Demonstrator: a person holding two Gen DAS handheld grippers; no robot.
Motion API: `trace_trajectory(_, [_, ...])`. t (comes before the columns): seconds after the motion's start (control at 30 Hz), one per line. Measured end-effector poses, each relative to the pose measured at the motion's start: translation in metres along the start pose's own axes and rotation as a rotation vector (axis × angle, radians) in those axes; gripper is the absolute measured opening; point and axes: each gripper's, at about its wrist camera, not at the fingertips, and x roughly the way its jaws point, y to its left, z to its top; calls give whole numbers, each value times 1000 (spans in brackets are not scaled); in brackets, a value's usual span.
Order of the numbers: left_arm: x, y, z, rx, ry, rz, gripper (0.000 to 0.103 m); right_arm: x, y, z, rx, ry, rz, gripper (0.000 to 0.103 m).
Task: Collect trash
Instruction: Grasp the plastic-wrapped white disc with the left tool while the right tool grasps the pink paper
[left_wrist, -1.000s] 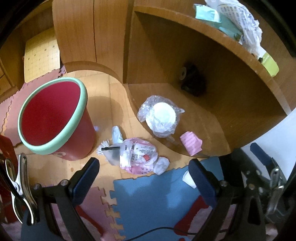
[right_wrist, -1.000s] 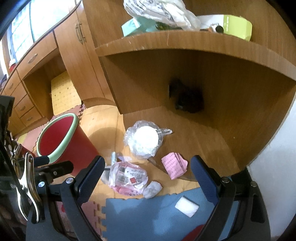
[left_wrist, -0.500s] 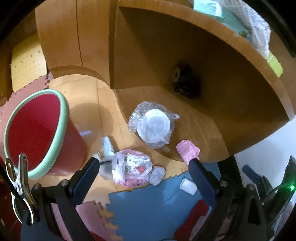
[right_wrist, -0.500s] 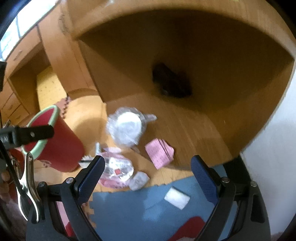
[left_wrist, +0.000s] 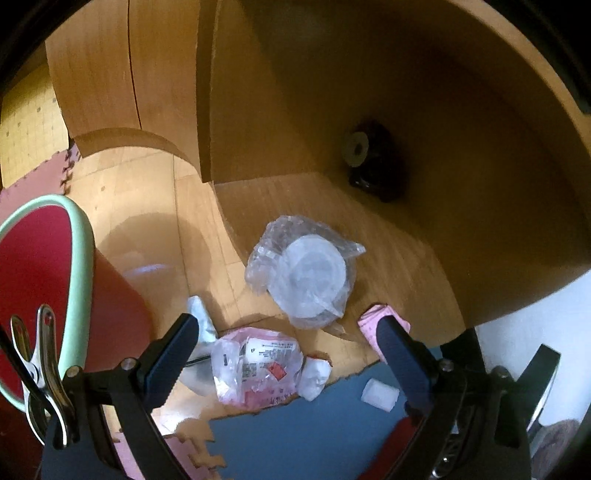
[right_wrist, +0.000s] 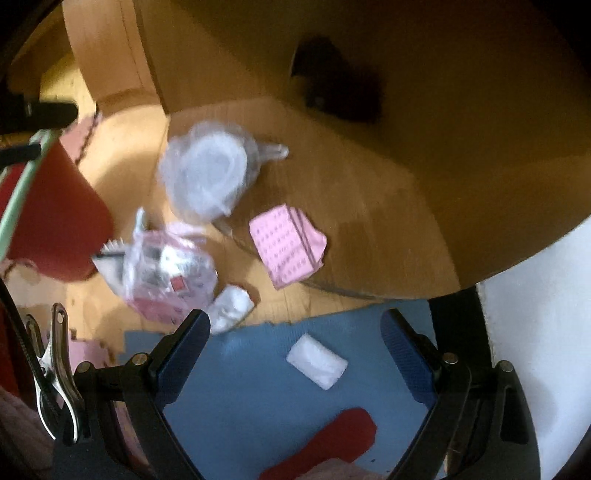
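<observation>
Trash lies on the floor before a wooden corner shelf (left_wrist: 406, 240). A clear bag with a white lid (left_wrist: 306, 273) (right_wrist: 210, 173) rests on the shelf's bottom board. A pink packet (right_wrist: 288, 243) (left_wrist: 369, 323) lies beside it. A pink-and-clear wrapper (left_wrist: 255, 365) (right_wrist: 170, 273), a crumpled white scrap (left_wrist: 314, 376) (right_wrist: 231, 308) and a small white wad (right_wrist: 317, 360) (left_wrist: 378, 393) lie nearer. A red bin with a mint rim (left_wrist: 40, 295) (right_wrist: 48, 221) stands left. My left gripper (left_wrist: 288, 347) is open above the wrapper. My right gripper (right_wrist: 295, 343) is open over the white wad.
A dark object (left_wrist: 373, 166) sits deep in the shelf's corner. Blue foam mat (right_wrist: 266, 406) covers the near floor, with a red patch (right_wrist: 328, 443) on it. A white wall (right_wrist: 535, 350) is at the right. Wooden cabinet panels (left_wrist: 122, 74) rise behind the bin.
Both grippers have dropped lower and closer to the trash; the upper shelf has left both views. The right view has swung right, now blurred, with the white wad between its fingers.
</observation>
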Motion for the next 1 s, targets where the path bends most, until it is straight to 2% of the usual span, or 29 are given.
trace_trajectory(0.17, [10,4,9,-10,4,2,99,22,6,15,-41,20,28,96])
trace_trajectory(0.3, [21,6,10,-34,40,-22,99,45,6,27,-58,37,21,96])
trace_trajectory(0.63, [61,11,16,-73,105,32,99,86,-14,51,41,51,74,95])
trace_trajectory(0.77, [79,4,22,-49,123,27,99,100,-19,50,52,75,66,82])
trace_trajectory(0.83, [91,-4,26,-14,142,16,99,103,-24,50,78,77,105,81])
trace_trajectory(0.93, [109,-9,28,3,171,12,99,104,-32,48,115,81,180,68])
trace_trajectory(1.0, [123,-12,29,6,188,12,100,102,-36,47,123,67,183,61])
